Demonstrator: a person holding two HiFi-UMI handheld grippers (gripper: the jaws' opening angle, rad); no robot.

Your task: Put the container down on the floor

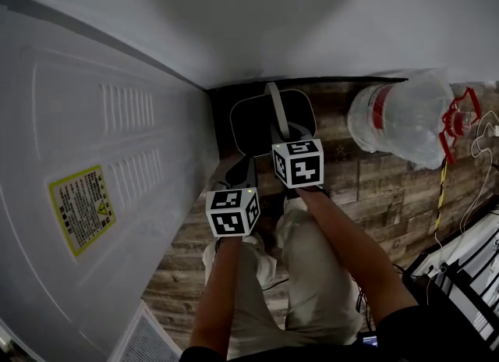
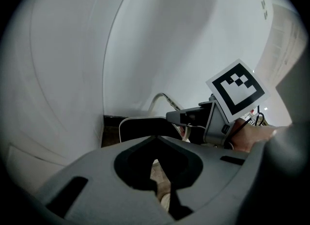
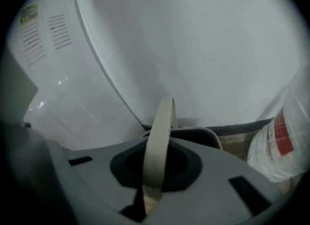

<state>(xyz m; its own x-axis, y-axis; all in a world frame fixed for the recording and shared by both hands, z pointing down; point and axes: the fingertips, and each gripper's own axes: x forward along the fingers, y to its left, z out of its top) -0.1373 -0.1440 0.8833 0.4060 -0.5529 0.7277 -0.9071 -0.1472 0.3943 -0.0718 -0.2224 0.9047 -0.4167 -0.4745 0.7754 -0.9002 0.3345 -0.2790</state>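
A dark container with a pale rim sits low in the corner between a white appliance and the wall. Its pale handle stands upright. My right gripper is shut on that handle, and in the right gripper view the handle runs up between the jaws, with the rim behind it. Whether the base touches the floor is hidden. My left gripper hangs just left of and nearer than the container, shut and holding nothing. The left gripper view shows the container and the right gripper beyond my left gripper.
The white appliance fills the left side, and a white wall closes off the back. A large clear water bottle with a red band lies right of the container on the wooden floor. Cables and a red fitting are at far right.
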